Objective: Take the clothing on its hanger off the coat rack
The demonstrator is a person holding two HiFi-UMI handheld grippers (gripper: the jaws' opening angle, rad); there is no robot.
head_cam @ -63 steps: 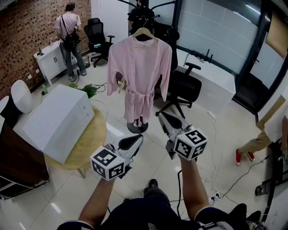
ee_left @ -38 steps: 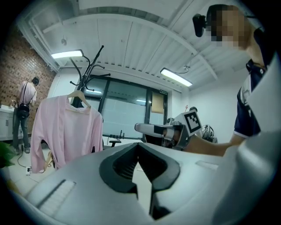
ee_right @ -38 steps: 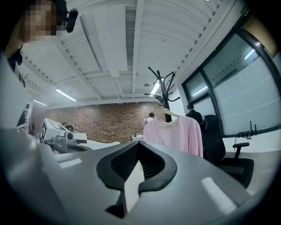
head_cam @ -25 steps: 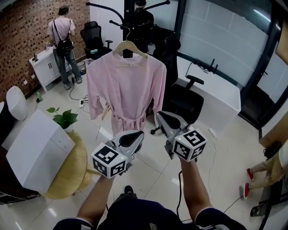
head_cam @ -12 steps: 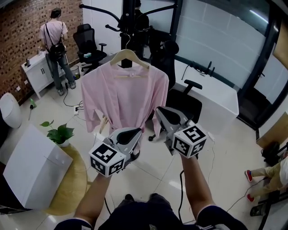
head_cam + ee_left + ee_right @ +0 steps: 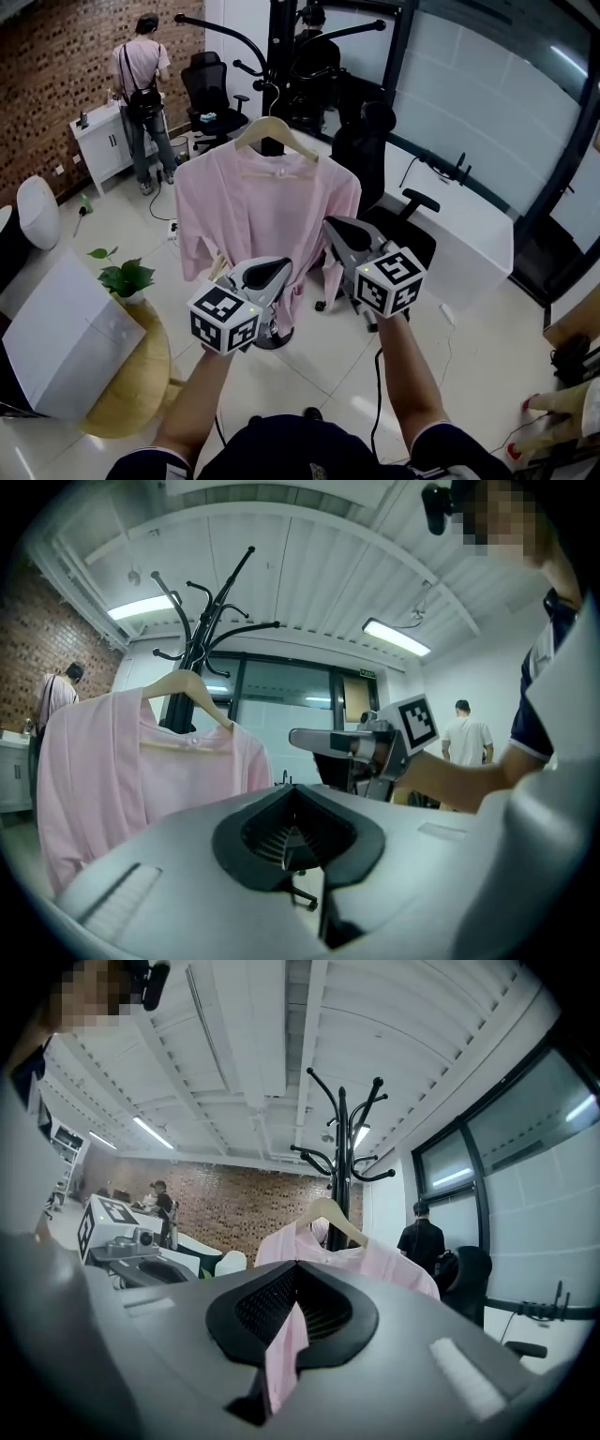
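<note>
1. Pink robe [image 6: 267, 211]: hangs open-shouldered on a wooden hanger [image 6: 274, 131], which is hooked on the black coat rack [image 6: 281, 47].
2. Left gripper [image 6: 265, 275]: jaws closed together and holding nothing. It is raised before the robe's lower part, clear of the cloth.
3. Right gripper [image 6: 342, 234]: jaws closed and empty. It is level with the robe's sleeve edge, and pink cloth shows beyond the slit.
4. Surroundings: white box [image 6: 66, 337] on a round wooden table [image 6: 141, 384], a potted plant [image 6: 122, 277], and a person [image 6: 145, 70] at a white cabinet [image 6: 103, 141].
</note>
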